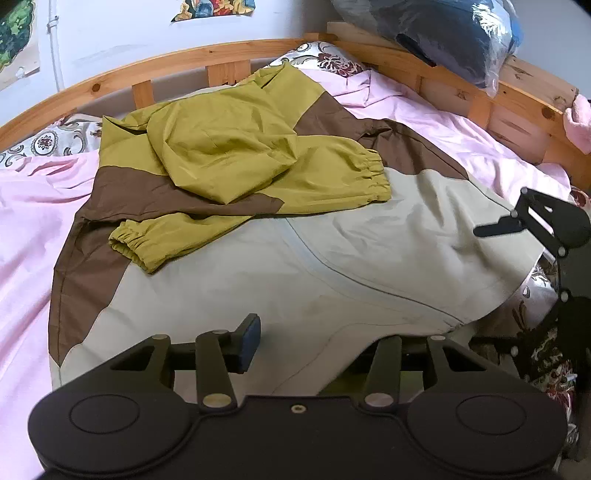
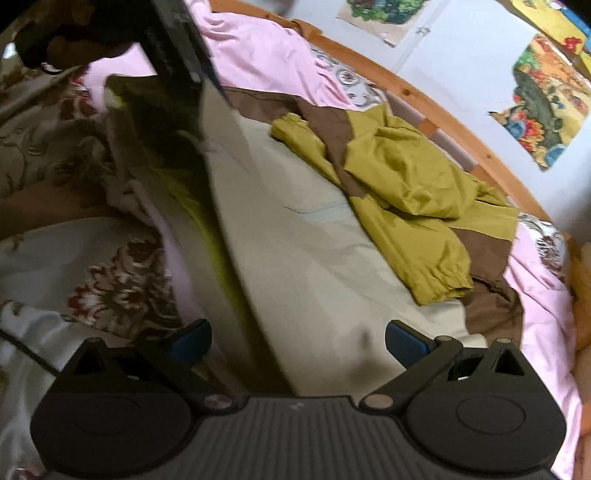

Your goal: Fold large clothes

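A wooden-framed bed (image 1: 177, 59) fills both views, covered by a pink sheet (image 1: 26, 229) with a floral quilt (image 2: 55, 155) bunched along its near side. Spread across the sheet lies the jacket (image 1: 332, 266), a large garment in cream, brown and olive panels. Its cream body faces up towards the cameras, the olive hood (image 1: 221, 155) is laid down over the chest, and both olive sleeves are folded in across the front, their elastic cuffs (image 1: 373, 173) resting on the cream panel. A plastic-wrapped dark bundle (image 1: 443, 33) sits on the bed frame at the far corner, below colourful pictures on the wall.

The left gripper (image 1: 317, 343) sits at the jacket's near hem, its fingers part open; the hem fabric drapes over the right finger, and I cannot tell whether it is pinched. The right gripper (image 2: 295, 339) hovers over the cream panel, fingers spread wide and gripping nothing.
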The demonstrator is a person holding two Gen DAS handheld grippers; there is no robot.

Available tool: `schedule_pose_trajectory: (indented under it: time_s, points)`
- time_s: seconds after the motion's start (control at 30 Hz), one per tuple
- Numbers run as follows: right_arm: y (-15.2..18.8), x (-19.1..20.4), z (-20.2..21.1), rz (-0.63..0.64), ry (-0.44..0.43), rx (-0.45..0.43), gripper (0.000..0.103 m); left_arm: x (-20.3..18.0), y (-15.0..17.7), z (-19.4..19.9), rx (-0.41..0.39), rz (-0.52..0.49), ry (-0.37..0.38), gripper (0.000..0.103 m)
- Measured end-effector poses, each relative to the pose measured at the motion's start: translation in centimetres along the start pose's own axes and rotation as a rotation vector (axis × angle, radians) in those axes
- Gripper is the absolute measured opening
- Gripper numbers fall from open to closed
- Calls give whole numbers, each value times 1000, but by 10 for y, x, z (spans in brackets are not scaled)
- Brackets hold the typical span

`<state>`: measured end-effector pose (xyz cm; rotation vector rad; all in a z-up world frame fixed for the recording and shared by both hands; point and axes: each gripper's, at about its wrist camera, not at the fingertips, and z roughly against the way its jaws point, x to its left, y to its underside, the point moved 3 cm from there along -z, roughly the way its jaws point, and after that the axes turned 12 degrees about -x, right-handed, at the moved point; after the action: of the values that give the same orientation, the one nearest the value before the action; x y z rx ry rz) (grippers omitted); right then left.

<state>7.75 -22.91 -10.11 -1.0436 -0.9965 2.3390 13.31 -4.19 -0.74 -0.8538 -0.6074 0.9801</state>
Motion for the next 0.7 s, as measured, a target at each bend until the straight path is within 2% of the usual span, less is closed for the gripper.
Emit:
schedule_pose_trajectory:
  time_s: [0.07, 0.17, 0.27, 0.3, 0.43, 0.47, 0.53, 0.6, 0.7]
  points:
    - [0, -5, 2, -26, 15, -15, 101, -1, 1, 0, 2, -1, 10, 50]
    - [-5, -15, 9, -66, 27, -73, 90, -5, 3, 3, -7, -16, 32, 54]
    - [-10, -25, 16, -115, 37, -126, 67, -11, 5, 9, -17, -30, 75, 61]
    - [-11, -27, 18, -127, 35, -142, 56, -13, 6, 10, -18, -33, 92, 63]
    - [-18, -34, 21, -159, 32, -190, 19, -24, 11, 15, -21, -36, 162, 78]
    - [-20, -35, 21, -167, 30, -196, 17, -27, 13, 14, -21, -34, 183, 82]
    - [-24, -37, 19, -192, 26, -210, 12, -35, 16, 13, -13, -48, 212, 83]
    - [-28, -43, 18, -232, 32, -227, 11, -46, 17, 12, -14, -88, 233, 84]
    - [-31, -54, 17, -315, 39, -249, 11, -58, 19, 12, -57, -163, 202, 88]
